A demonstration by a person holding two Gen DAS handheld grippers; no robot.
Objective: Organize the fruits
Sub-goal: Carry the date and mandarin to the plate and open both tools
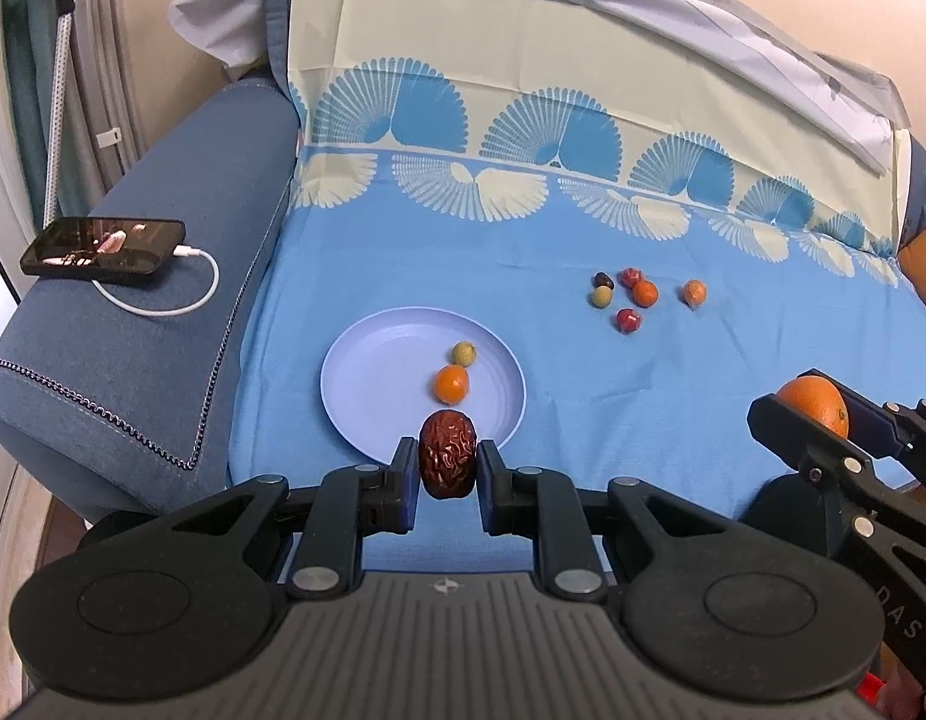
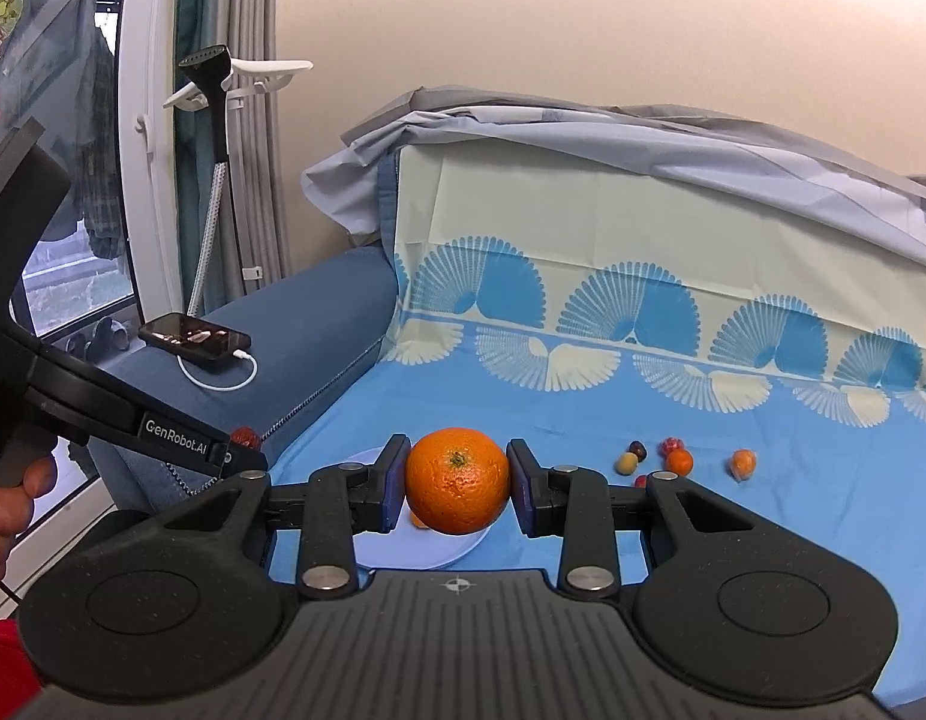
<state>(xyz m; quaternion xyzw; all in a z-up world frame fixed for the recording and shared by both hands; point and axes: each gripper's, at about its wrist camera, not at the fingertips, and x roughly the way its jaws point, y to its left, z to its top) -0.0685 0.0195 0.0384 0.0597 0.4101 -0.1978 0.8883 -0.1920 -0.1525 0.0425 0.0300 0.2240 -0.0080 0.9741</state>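
- The left gripper (image 1: 448,465) is clamped on a wrinkled red date (image 1: 448,461), one blue pad on each flank, so the fruit sits upright between the jaws and hangs just over the near rim of the plate (image 1: 367,384)
- Judging from that position, the date is poised to be let go into the plate; the grip across its narrow waist looks firm enough for a soft, ridged skin
- The right gripper (image 2: 457,483) is closed on a large orange (image 2: 457,480), pads pressing on its widest part with the stem end facing the camera, which keeps a round fruit from rolling out
- That orange is carried in the air above the plate's near side; in the left wrist view it shows well off to the right of the plate
- The pale plate lies on the blue patterned sheet (image 1: 643,396) and already holds a small orange (image 1: 451,384) and a greenish fruit (image 1: 463,354), touching or nearly so
- A loose cluster of small fruits (image 1: 628,297) waits on the sheet, well apart from the plate, so sorting looks partly done
- A phone (image 1: 103,246) with a white cable (image 1: 193,294) rests on the blue armrest, out of the working area
- Writing: "GenRobot.AI" on the left gripper's arm in the right wrist view; the letters "DAS" on the right gripper's body in the left wrist view
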